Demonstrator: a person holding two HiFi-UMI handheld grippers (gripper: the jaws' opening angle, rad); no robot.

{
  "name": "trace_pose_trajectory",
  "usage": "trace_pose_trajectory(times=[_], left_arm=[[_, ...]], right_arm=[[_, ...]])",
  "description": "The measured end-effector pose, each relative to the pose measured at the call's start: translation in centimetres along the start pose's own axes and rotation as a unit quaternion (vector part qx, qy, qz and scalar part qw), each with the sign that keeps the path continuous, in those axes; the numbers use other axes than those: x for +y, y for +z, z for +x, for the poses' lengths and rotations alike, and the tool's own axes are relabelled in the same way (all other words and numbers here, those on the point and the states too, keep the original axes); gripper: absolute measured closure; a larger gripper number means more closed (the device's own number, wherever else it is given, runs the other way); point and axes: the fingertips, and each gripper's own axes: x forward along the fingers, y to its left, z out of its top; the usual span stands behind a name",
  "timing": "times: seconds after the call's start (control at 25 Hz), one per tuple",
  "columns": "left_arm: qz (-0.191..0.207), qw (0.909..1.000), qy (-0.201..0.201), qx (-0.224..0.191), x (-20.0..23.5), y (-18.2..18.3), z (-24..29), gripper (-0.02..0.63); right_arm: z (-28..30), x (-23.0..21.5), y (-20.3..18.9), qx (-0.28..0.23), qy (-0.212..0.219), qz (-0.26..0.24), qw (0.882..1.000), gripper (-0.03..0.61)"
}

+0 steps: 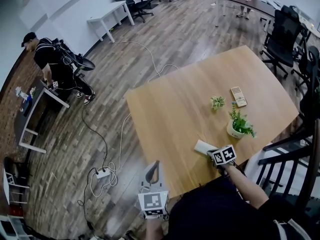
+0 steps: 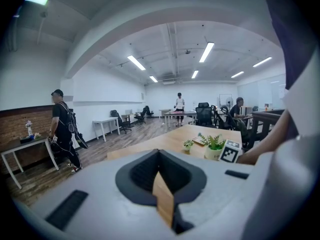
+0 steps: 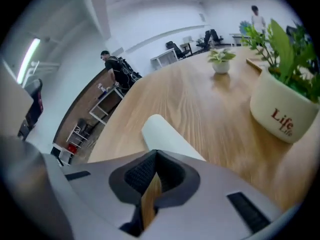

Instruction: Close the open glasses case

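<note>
Right gripper (image 3: 155,155), jaws pressed together, points at the white glasses case (image 3: 167,135). Left gripper (image 2: 159,153) is closed too, empty

Your glasses case (image 1: 204,146) is plain white against the pale honey wood grain of the table (image 1: 170,109). Near the table's right edge, the pot (image 1: 234,131) is cream with red lettering, under bright green leaves (image 1: 242,122). Your left gripper (image 1: 155,164) and right gripper (image 1: 211,151) are light grey with dark grey pads, and each cube carries black-and-white square markers. Your shirt (image 1: 210,214) is black.
</note>
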Motion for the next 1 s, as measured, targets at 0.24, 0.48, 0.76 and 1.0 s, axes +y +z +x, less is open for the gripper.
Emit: trace_pose_trajectory(times=[0.24,0.48,0.76,1.0], left_arm=[[-0.002,1.0,-0.007,-0.003,-0.1,0.1,0.5,0.612],[-0.002,1.0,-0.004,-0.007,0.2,0.2,0.3,0.612],[-0.008,0.9998,0.009,-0.018,1.2,0.7,0.3,0.612],[-0.001,0.999,0.021,-0.039,1.8,2.1,0.1,0.612]], right_arm=[[0.2,0.4,0.2,0.019,-0.034,-0.075,0.996,0.565],[-3.6,3.0,3.1,-0.082,-0.049,-0.187,0.978,0.565],[-16.6,7.7,11.1,-0.369,-0.084,-0.26,0.888,0.565],[-25.3,8.6,13.6,-0.48,-0.119,-0.228,0.839,0.565]])
